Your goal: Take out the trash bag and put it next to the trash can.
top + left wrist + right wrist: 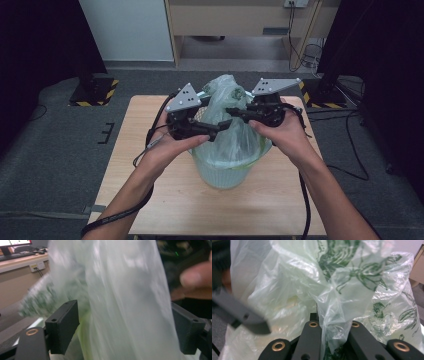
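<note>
A pale green see-through plastic bag (235, 137) with dark leaf prints stands in a small round white bin (222, 177) at the middle of the wooden table (150, 200). My right gripper (231, 111) comes in from the right and is shut on a gathered fold of the bag (337, 302) near its top; in the right gripper view (332, 325) the film runs down between the closed jaws. My left gripper (222, 126) reaches in from the left, slightly lower. In the left gripper view (125, 332) its jaws stand wide apart with the bag (120, 302) between them.
The table's edges lie close around the bin. Grey floor surrounds it, with hazard-striped stand bases (95, 92) at back left and back right, and cables (350, 150) on the right. A person's hand (197, 280) holds the other gripper just behind the bag.
</note>
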Demonstrator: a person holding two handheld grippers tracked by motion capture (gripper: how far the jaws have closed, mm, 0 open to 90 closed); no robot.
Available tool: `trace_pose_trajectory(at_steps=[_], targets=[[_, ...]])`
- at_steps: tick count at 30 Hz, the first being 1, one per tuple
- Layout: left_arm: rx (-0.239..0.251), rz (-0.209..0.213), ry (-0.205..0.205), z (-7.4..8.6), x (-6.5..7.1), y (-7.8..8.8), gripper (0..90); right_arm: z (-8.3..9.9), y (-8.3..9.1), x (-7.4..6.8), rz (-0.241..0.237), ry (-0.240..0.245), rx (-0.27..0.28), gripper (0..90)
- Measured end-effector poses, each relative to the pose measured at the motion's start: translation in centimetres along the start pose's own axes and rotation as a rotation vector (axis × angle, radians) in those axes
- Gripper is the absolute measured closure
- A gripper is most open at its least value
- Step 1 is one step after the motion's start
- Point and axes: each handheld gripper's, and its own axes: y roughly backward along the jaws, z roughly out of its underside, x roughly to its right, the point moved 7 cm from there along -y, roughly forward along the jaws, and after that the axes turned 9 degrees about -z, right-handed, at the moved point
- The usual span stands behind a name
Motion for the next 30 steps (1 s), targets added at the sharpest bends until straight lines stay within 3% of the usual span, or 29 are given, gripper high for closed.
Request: trace_pose_trajectory(at_steps=[3,4,6,11,14,20,24,30], targets=[[-0.015,0.022,-0.018,0.7,0.5,0.2,21.2,-0.2,0.2,0.2,-0.002,-0.018,0.011,88.0],[-0.022,0.032,-0.020,0.9,0.6,0.2,26.2,-0.2,0.2,0.2,-0.003,-0.022,0.012,88.1],[-0.041,0.022,-0.029,1.3,0.6,0.3,37.1,-0.1,0.2,0.2,-0.002,-0.023,0.004,88.1],[-0.074,0.037,-0.040,1.7,0.6,0.7,74.5,0.0,0.1,0.0,-0.008,-0.020,-0.009,88.1],[-0.075,0.054,-0.014,1.3,0.4,0.9,87.1,0.0,-0.1,-0.2,-0.015,-0.015,-0.020,88.1],[-0.042,0.069,0.052,-0.1,0.4,1.3,88.9,-0.1,-0.1,-0.7,-0.026,-0.001,-0.028,88.0],[-0.040,0.088,0.119,-0.8,0.2,1.2,89.0,-0.2,0.0,-0.9,-0.030,0.000,-0.032,88.0],[-0.025,0.086,0.136,-1.4,0.0,1.1,89.1,-0.4,0.4,-1.0,-0.040,-0.006,-0.020,87.9]])
